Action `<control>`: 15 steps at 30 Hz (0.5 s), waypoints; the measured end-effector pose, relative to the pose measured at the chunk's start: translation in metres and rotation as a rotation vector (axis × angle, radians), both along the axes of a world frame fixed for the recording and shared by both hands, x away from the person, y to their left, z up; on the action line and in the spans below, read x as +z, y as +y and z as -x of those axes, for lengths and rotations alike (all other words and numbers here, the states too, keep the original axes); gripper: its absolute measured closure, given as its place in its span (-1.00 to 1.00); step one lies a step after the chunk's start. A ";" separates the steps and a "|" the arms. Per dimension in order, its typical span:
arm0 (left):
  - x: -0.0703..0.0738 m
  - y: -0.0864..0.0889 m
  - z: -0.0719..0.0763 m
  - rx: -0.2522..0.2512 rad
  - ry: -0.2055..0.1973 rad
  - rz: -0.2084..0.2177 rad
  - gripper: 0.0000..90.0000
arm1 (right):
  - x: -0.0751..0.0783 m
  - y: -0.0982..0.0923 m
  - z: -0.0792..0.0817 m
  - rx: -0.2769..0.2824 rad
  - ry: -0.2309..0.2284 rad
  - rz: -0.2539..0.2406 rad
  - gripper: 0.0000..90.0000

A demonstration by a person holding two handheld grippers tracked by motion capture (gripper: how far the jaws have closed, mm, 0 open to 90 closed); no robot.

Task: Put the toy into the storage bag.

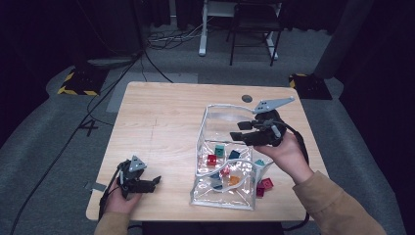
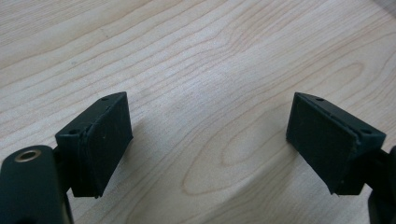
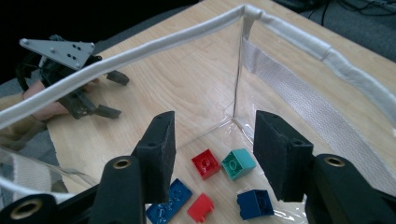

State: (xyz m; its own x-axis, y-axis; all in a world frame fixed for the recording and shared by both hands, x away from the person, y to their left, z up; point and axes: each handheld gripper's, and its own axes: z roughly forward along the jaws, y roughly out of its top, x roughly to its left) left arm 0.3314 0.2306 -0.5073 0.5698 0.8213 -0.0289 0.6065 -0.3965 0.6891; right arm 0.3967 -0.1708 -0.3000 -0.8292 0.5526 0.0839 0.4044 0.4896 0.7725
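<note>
My right gripper (image 3: 212, 154) hangs over the clear bag (image 1: 210, 115), jaws apart and empty.

Inside the bag I see loose bricks: a red one (image 3: 206, 164), a teal one (image 3: 238, 164), two blue, one more red. Two more bricks (image 1: 264, 186) lie on the table (image 1: 161, 112) just outside it. My left gripper (image 2: 210, 140) rests wide open, holding nothing, well apart from the bag.

We see bare desk (image 1: 161, 122) all around the left tool (image 1: 147, 183), well apart from the clear bag (image 1: 222, 193). The bag's open mouth admits the right tool (image 3: 212, 140); bricks (image 3: 205, 163) crowd its floor.
</note>
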 end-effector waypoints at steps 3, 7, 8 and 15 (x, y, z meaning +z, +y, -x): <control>0.000 0.000 0.000 0.000 0.000 0.000 -0.68 | 0.005 -0.008 0.007 -0.005 -0.020 -0.018 0.10; 0.000 0.000 0.000 0.000 0.000 0.000 -0.68 | 0.012 -0.023 0.016 -0.022 -0.045 -0.040 0.10; 0.000 0.000 0.000 0.000 0.000 0.000 -0.68 | 0.014 -0.028 0.019 -0.027 -0.050 -0.044 0.10; 0.000 0.000 0.000 -0.001 0.000 0.000 -0.68 | 0.019 -0.055 0.029 -0.071 -0.081 -0.052 0.09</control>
State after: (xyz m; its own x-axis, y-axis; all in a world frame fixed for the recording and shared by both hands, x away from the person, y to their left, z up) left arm 0.3317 0.2307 -0.5073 0.5709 0.8206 -0.0284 0.6058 -0.3976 0.6891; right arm 0.3679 -0.2260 -0.2805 -0.7931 0.6072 0.0482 0.3721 0.4205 0.8275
